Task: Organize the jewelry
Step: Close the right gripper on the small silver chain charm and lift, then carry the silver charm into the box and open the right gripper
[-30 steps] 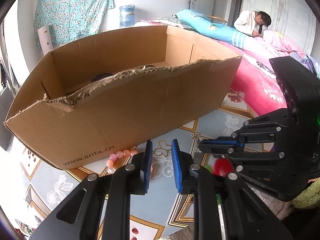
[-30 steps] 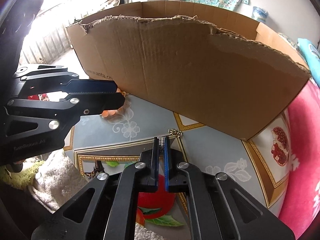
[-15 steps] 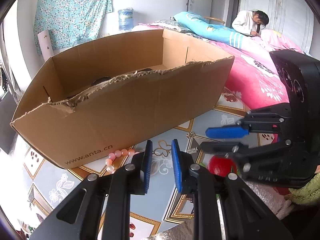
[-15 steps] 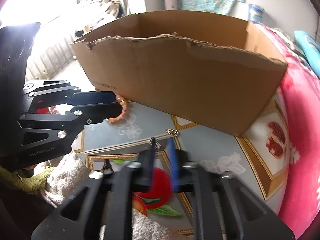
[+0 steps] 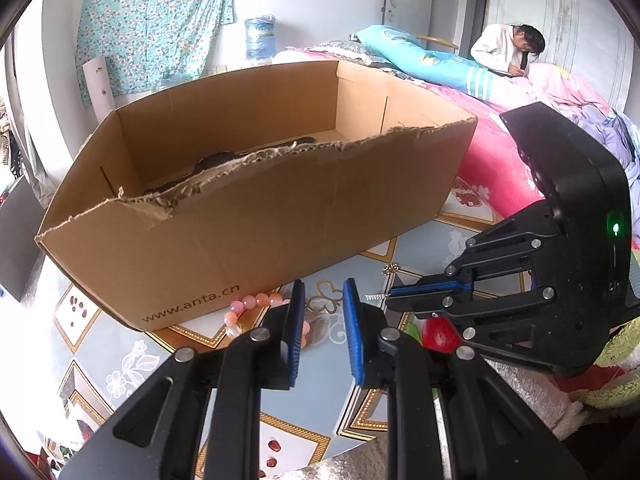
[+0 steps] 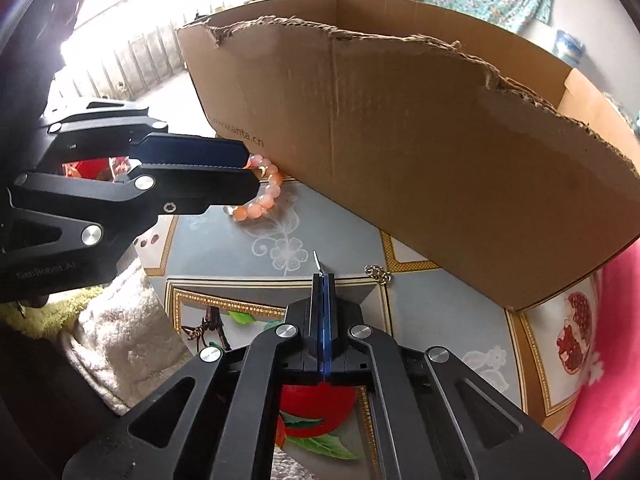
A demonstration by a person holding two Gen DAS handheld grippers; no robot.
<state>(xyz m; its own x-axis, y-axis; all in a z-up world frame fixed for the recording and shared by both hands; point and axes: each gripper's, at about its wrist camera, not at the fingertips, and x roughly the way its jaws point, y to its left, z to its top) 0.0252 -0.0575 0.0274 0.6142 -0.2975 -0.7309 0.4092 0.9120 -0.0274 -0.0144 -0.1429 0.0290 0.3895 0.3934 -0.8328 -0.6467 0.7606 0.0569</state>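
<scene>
The right gripper (image 6: 322, 280) has its jaws pressed together on a thin silver piece (image 6: 317, 259) whose tip pokes out beyond them. The left gripper (image 5: 323, 312) stands slightly parted with nothing between its pads — a pink bead bracelet (image 5: 248, 307) lies just ahead and left of it, touching the cardboard box (image 5: 280, 216). A small gold charm (image 6: 378, 273) lies just right of the right gripper's tips.

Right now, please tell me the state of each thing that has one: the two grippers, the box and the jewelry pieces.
left gripper: open, empty, above the tablecloth
right gripper: shut on a thin silver piece
cardboard box: open top, torn front edge
pink bead bracelet: lying against the box
small silver chain: loose on the tablecloth
</scene>
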